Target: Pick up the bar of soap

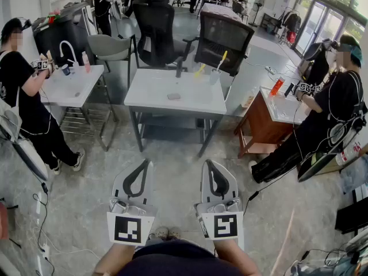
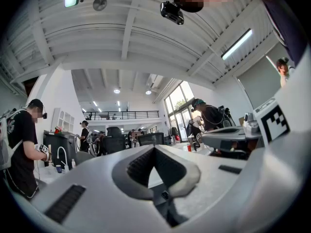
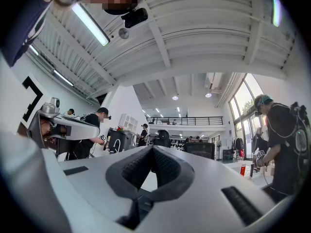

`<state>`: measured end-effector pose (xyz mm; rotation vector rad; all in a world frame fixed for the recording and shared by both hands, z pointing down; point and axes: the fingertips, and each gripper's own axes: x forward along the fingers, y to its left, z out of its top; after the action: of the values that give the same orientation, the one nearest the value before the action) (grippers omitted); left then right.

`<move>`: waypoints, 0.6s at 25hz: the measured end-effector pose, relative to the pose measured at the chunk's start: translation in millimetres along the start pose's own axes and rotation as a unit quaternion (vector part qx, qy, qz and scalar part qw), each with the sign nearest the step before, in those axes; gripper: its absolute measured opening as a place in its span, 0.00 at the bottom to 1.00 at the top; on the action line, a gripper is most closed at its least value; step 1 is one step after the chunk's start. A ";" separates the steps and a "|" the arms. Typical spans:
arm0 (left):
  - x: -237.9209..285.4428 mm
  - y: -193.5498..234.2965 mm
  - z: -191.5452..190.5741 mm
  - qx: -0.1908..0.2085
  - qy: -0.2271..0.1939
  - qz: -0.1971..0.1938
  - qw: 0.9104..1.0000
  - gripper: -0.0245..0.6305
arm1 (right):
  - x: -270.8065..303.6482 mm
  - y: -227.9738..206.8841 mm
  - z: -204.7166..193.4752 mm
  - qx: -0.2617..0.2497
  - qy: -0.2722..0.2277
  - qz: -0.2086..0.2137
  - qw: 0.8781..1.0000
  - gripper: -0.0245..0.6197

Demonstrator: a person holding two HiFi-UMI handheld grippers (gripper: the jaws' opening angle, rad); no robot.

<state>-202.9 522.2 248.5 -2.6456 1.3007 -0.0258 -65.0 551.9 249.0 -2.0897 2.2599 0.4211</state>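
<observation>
The small, flat, pale grey bar of soap (image 1: 173,96) lies on the top of the light grey rectangular table (image 1: 150,89), near the middle and toward its near edge, with nothing touching it. I judge the task to be at the approach step: no contact has been made. I hold both tools low and well apart from the table. The left gripper (image 1: 144,168) has its jaws together with nothing between them, as its own view confirms (image 2: 154,147). The right gripper (image 1: 211,168) is likewise closed and empty (image 3: 153,148). The next move calls for carrying one gripper forward over the table, parting its jaws wide enough to straddle the soap, then lowering it level with the tabletop before clamping.
</observation>
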 end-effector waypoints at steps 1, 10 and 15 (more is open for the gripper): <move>1.0 -1.5 1.9 -0.001 -0.003 0.001 1.000 0.04 | -1.3 -2.2 1.2 0.000 -0.003 -0.001 1.000 0.06; 6.3 -19.5 2.2 0.006 -0.012 0.007 1.000 0.04 | -7.1 -12.9 -11.1 0.015 -0.004 0.008 1.000 0.06; 18.1 -17.3 -6.7 0.002 -0.003 0.011 1.000 0.04 | 5.1 -14.8 -21.6 0.024 -0.002 0.015 1.000 0.06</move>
<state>-179.0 517.2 257.0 -2.6250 1.3255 -0.0172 -47.6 541.3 266.2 -2.0331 2.2799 0.3679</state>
